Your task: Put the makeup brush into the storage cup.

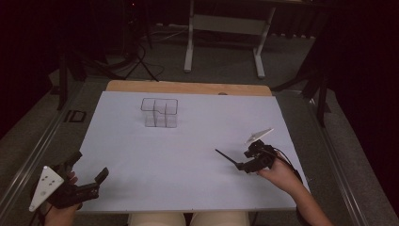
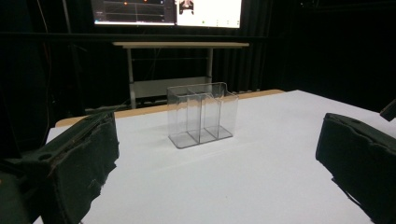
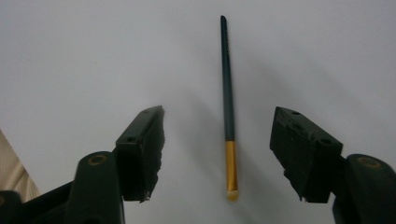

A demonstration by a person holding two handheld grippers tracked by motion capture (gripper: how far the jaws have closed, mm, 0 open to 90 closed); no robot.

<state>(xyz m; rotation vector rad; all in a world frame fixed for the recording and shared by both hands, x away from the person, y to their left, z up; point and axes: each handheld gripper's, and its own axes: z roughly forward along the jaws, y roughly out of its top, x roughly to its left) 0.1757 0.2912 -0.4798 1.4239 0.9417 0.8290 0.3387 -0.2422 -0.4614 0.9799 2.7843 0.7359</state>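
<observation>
The right gripper (image 3: pixel 219 154) has its fingers apart around the brush (image 3: pixel 228 107) lying on the tabletop (image 3: pixel 93 56), not gripping it; the left gripper (image 2: pixel 215 163) is wide open and empty.

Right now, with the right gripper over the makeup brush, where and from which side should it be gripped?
Grip the makeup brush from above, across its width, at the gold ferrule or the dark handle just past it. It lies flat and thin on the white table, already lined up between the right gripper jaws, which stand open either side.
</observation>
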